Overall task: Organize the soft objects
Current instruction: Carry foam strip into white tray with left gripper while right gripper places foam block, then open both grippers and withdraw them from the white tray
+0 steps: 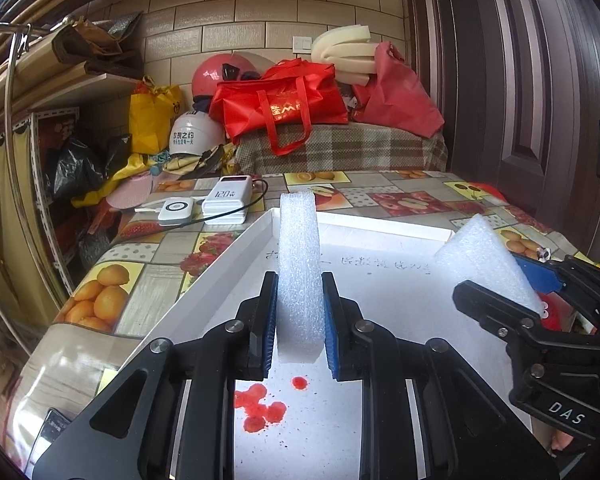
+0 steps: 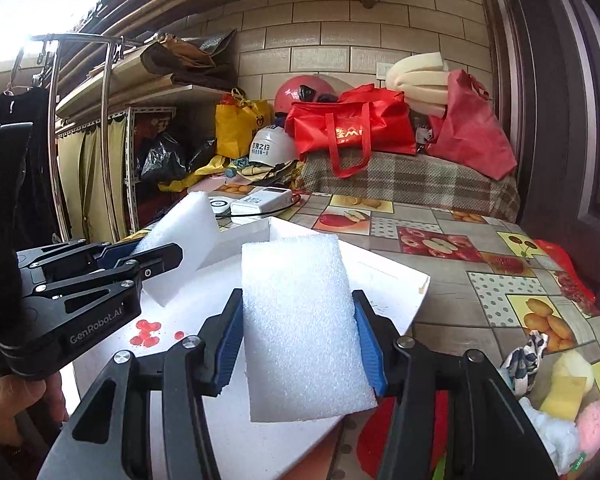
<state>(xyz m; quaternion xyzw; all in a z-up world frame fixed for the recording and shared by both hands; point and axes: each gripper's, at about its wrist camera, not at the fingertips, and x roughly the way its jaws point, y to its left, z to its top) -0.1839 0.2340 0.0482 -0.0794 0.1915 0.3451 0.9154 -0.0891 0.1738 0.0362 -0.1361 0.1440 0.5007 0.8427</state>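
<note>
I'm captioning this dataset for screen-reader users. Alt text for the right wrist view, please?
The right gripper clamps a white foam block above a white tray on a fruit-print table; at left, the left gripper holds another foam piece.

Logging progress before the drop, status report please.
Left gripper shut on foam strip. Right gripper shut on foam block. Both over white tray. Nothing blocking.

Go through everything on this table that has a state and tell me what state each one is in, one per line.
Left gripper: shut on a white foam block, held on edge.
Right gripper: shut on a wider foam slab, gripped by its sides.
White tray: open, stained with red spots, no foam lying in it.
Power bank: lying flat, cable attached.
Soft toys: heaped on the table beside the tray.
</note>
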